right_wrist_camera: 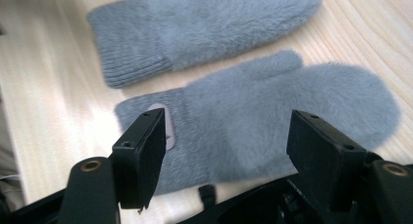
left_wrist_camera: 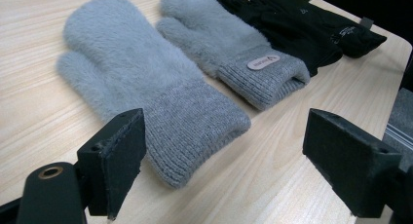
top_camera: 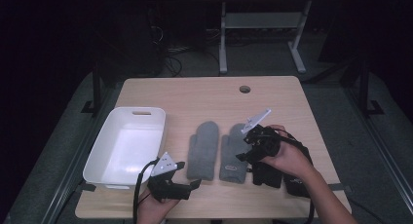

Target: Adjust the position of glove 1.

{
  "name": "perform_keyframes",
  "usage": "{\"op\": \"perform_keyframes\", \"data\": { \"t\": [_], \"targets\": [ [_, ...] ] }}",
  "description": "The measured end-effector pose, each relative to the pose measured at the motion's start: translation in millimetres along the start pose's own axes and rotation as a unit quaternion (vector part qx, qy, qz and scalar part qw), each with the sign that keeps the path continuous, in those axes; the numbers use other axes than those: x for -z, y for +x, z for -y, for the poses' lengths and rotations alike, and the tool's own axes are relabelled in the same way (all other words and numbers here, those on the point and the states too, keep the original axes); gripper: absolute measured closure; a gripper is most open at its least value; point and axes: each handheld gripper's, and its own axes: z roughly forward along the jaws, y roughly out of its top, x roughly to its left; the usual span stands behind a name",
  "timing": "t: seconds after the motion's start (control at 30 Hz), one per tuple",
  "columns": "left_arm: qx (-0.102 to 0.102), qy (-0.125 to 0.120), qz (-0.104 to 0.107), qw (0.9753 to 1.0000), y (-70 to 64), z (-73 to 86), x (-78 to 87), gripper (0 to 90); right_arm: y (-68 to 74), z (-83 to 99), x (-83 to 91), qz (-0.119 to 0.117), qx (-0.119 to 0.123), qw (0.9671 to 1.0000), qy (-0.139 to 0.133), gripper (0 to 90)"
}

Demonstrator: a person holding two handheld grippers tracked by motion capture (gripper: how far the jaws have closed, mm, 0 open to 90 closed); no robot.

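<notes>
A: Grey fleece, two mittens side by side mid-desk (top_camera: pixel 204 95). The left mitten (top_camera: pixel 202 148) lies at about 1 o'clock from the left tool (top_camera: pixel 189 174), whose jaws stand wide with nothing between them.

B: And the right mitten (top_camera: pixel 234 153)?

A: It carries a small label on the cuff. The right tool (top_camera: pixel 247 148) hangs over it, jaws spread wide, gripping nothing.

B: Anything else?

A: Black gloves (top_camera: pixel 272 173) at 3 o'clock of the mittens (partly under the hand), and a white tub (top_camera: pixel 100 160) at 9 o'clock.
</notes>
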Motion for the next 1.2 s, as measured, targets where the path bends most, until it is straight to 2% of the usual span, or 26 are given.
{"op": "perform_keyframes", "data": {
  "t": [0.13, 0.27, 0.33, 0.47, 0.5, 0.53, 0.9, 1.03, 1.07, 1.1, 1.13, 1.17, 1.2],
  "targets": [
    [0.000, -0.001, 0.002, 1.0000, -0.6, 0.3, -0.6, 15.7, -10.5, -4.8, -15.7, -0.012, -0.016, 0.9997, 0.017, 30.2],
    [0.003, -0.001, 0.004, 1.0000, -1.3, 0.9, -1.1, 15.7, -19.2, -5.8, -33.7, -0.015, -0.017, 0.9992, 0.034, 30.3],
    [0.003, -0.001, 0.005, 1.0000, -1.4, 0.8, -1.0, 15.7, -20.3, -6.8, -43.3, -0.010, -0.011, 0.9988, 0.046, 30.6],
    [0.000, 0.001, 0.005, 1.0000, -1.6, 0.2, -1.4, 15.7, -23.5, -3.7, -66.3, -0.006, -0.001, 0.9960, 0.089, 32.6],
    [0.000, 0.001, 0.005, 1.0000, -1.6, 0.2, -1.4, 15.7, -23.5, -3.7, -66.3, -0.006, -0.001, 0.9960, 0.089, 32.6],
    [-0.001, 0.000, 0.005, 1.0000, -2.0, 0.5, -1.5, 15.7, -22.9, -0.9, -72.4, -0.001, 0.009, 0.9962, 0.087, 32.2],
    [0.000, -0.004, 0.005, 1.0000, -2.6, -0.2, -0.3, 15.7, -24.8, -2.5, -76.4, -0.010, -0.004, 0.9941, 0.108, 28.1],
    [0.000, -0.005, 0.004, 1.0000, -2.0, -0.2, 0.2, 15.7, -24.2, -3.8, -76.8, -0.010, -0.013, 0.9921, 0.124, 33.5],
    [0.000, -0.004, 0.004, 1.0000, -1.6, -0.1, 0.1, 15.7, -24.6, -3.8, -76.3, -0.012, -0.012, 0.9914, 0.130, 38.6],
    [0.001, -0.005, 0.005, 1.0000, -1.5, -0.1, 0.1, 15.7, -24.6, -3.8, -76.3, -0.012, -0.012, 0.9914, 0.130, 38.6],
    [0.002, -0.005, 0.005, 1.0000, -1.6, 0.1, 0.5, 15.7, -24.3, -3.4, -75.3, -0.013, -0.012, 0.9909, 0.133, 44.7],
    [0.002, -0.005, 0.005, 1.0000, -1.6, 0.1, 0.5, 15.7, -24.3, -3.4, -75.3, -0.013, -0.012, 0.9909, 0.133, 44.7],
    [0.002, -0.005, 0.004, 1.0000, -1.8, 0.2, 0.9, 15.7, -24.0, -3.4, -74.6, -0.013, -0.008, 0.9906, 0.136, 49.1]
  ]
}}
